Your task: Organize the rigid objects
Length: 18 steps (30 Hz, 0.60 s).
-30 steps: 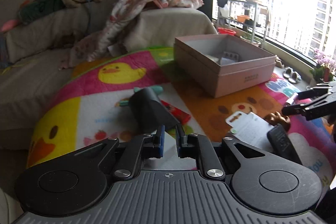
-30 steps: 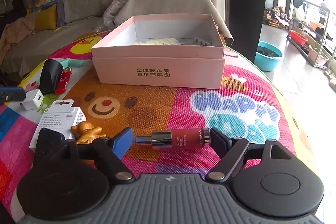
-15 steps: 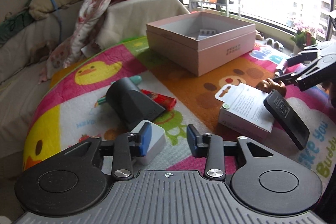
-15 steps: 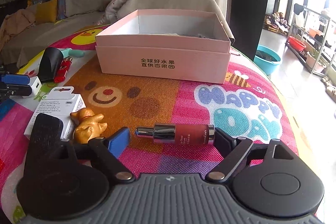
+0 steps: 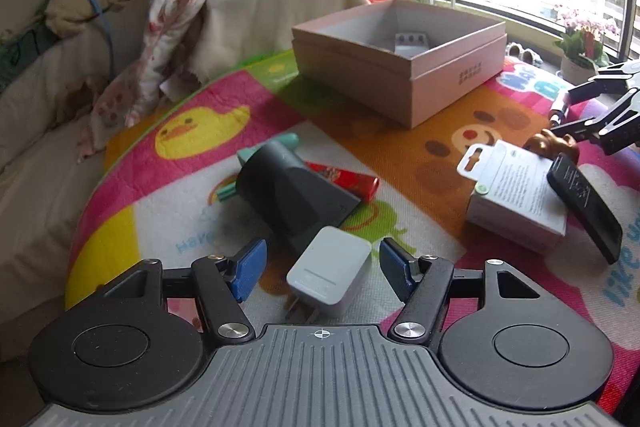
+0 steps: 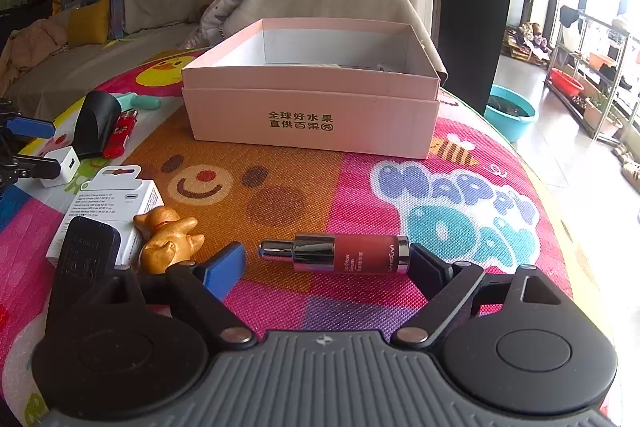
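On mat (image 5: 400, 155): L hand-held gripper (image 5: 320, 263) opening round charger (image 5: 330, 277), untouched; R hand-held gripper (image 6: 320, 265) released.

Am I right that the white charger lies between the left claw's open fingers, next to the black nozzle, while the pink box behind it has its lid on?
Not quite: the pink box has no lid on; its top is open, as the left wrist view shows. The rest holds: the white charger lies between the opening fingers of the left claw, untouched, next to the black nozzle.
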### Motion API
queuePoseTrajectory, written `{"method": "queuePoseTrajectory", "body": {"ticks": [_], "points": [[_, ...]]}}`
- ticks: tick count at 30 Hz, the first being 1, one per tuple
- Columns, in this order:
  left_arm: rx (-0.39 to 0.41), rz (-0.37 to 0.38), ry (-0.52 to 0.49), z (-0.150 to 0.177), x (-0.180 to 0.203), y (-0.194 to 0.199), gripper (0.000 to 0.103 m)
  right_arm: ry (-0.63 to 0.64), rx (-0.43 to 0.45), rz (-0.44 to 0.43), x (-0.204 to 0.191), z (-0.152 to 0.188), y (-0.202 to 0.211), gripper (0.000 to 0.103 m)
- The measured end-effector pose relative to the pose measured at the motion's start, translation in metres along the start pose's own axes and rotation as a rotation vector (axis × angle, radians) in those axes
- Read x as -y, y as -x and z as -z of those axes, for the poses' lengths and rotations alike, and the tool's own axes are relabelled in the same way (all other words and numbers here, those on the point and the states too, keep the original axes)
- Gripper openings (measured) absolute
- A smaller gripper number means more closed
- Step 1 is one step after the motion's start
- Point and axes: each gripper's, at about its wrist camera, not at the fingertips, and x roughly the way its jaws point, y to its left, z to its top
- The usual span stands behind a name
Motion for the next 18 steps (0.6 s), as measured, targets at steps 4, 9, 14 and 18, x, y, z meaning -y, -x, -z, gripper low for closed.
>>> {"method": "queuePoseTrajectory", "body": {"ticks": [4,9,14,18], "points": [[-0.007,0.05,0.063,0.005,-0.006,-0.007,0.068,0.001,0.001,0.001,-0.001,-0.001,0.0,0.088],[0.027,0.089,0.118,0.014,-0.001,-0.002,0.046,0.003,0.004,0.005,-0.001,-0.001,0.0,0.088],[0.065,0.051,0.109,0.018,0.012,0.003,0.037,0.013,0.013,0.012,-0.003,-0.001,0.001,0.083],[0.082,0.018,0.071,0.018,0.024,0.006,0.037,0.026,0.027,0.013,-0.005,0.001,0.005,0.078]]}}
